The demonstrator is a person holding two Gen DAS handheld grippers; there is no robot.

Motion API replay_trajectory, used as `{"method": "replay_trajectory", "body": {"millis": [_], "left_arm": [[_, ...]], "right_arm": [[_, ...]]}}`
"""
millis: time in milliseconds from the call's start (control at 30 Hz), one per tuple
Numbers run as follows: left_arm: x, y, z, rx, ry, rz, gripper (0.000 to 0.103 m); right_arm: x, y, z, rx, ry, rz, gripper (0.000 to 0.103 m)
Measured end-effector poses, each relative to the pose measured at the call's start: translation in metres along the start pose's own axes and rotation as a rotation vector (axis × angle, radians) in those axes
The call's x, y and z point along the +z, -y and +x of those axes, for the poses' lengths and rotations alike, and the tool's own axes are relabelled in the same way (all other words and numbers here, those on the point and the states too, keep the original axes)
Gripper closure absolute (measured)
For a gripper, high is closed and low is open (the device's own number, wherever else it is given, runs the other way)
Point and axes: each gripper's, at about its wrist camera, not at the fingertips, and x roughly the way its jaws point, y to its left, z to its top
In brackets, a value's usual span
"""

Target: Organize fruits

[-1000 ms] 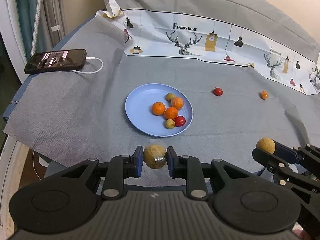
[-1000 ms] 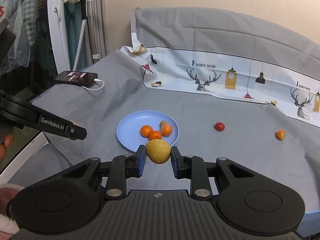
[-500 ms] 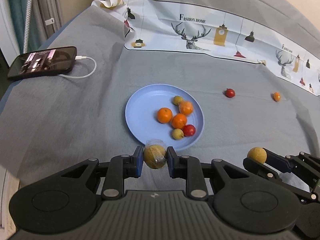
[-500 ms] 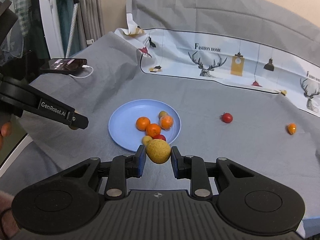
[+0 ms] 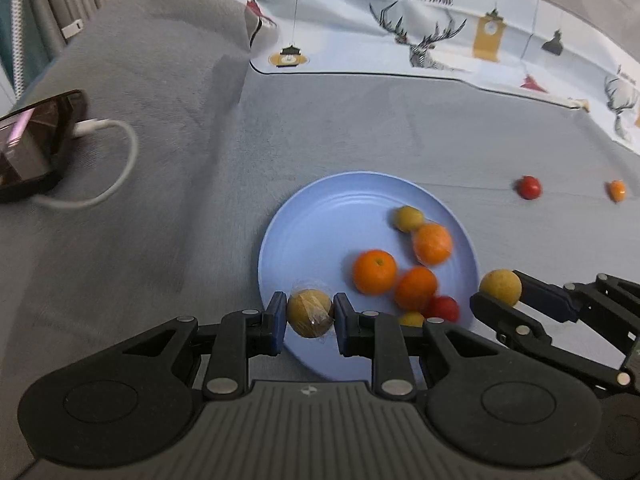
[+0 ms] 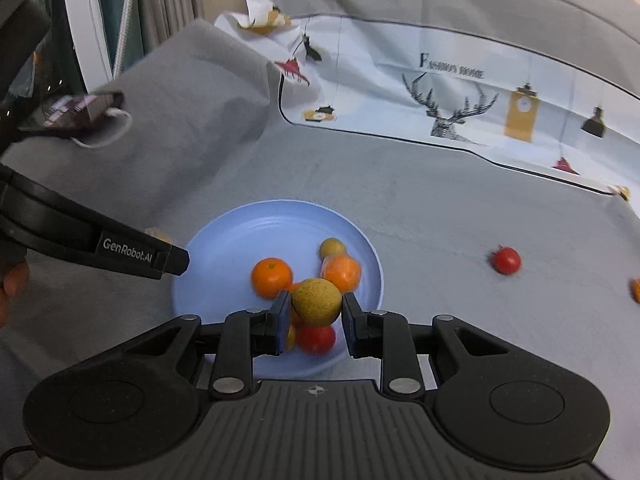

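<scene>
A blue plate (image 5: 320,216) (image 6: 240,236) lies on the grey cloth and holds several oranges, small yellow fruits and a red tomato (image 5: 444,307). My left gripper (image 5: 310,314) is shut on a yellow-brown fruit in clear wrap (image 5: 309,312), held over the plate's near left rim. My right gripper (image 6: 316,308) is shut on a round yellow fruit (image 6: 316,302) (image 5: 500,286), held above the plate's near right side. A red tomato (image 5: 529,187) (image 6: 506,260) and a small orange fruit (image 5: 617,190) (image 6: 636,290) lie on the cloth to the right.
A phone (image 5: 28,140) (image 6: 68,114) with a white charging cable (image 5: 112,160) lies at the far left. A printed white cloth (image 5: 460,36) covers the back of the table. The table's left edge falls away by a curtain (image 6: 168,0).
Both grippers have moved forward with their fruits and now hang over the near side of the plate. The jaws have stayed shut.
</scene>
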Motion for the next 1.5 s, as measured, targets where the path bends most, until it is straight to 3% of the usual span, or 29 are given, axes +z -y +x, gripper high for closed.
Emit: {"method": "replay_trajectory", "body": {"millis": [200, 233, 267, 300, 333, 367, 433, 667, 833, 1167, 1500], "left_arm": [[0.018, -0.001, 0.033, 0.011, -0.013, 0.029, 0.072], [0.02, -0.001, 0.034, 0.011, -0.008, 0.04, 0.052], [0.021, -0.001, 0.033, 0.019, 0.001, 0.047, 0.018], [0.021, -0.002, 0.028, 0.037, 0.025, 0.047, 0.005], [0.019, -0.004, 0.019, 0.053, 0.073, 0.043, 0.0], [0.015, -0.006, 0.009, 0.062, 0.116, 0.047, 0.0], [0.008, -0.006, -0.004, 0.074, 0.131, 0.084, 0.0], [-0.043, -0.001, -0.053, 0.052, 0.059, 0.058, 0.0], [-0.082, 0.003, -0.092, 0.095, 0.06, 0.025, 0.0], [-0.122, 0.006, -0.156, 0.105, 0.182, 0.02, 0.0], [-0.144, 0.018, -0.194, 0.096, 0.256, 0.03, 0.0]], "right_arm": [[0.01, 0.003, 0.047, 0.024, -0.022, -0.039, 0.075], [0.012, 0.003, 0.052, 0.037, -0.02, -0.049, 0.074], [0.014, 0.002, 0.056, 0.051, -0.02, -0.063, 0.073], [0.015, 0.002, 0.057, 0.053, -0.019, -0.073, 0.064], [0.017, 0.002, 0.056, 0.044, -0.018, -0.08, 0.052], [0.017, 0.003, 0.053, 0.034, -0.014, -0.084, 0.046], [0.013, 0.005, 0.04, 0.031, -0.014, -0.079, 0.033], [-0.02, 0.005, -0.025, 0.019, -0.077, -0.001, 0.022], [-0.032, -0.009, -0.079, 0.012, -0.03, 0.007, 0.009], [-0.058, -0.037, -0.161, -0.029, 0.104, -0.041, 0.006], [-0.072, -0.043, -0.206, -0.069, 0.21, -0.058, 0.005]]}}
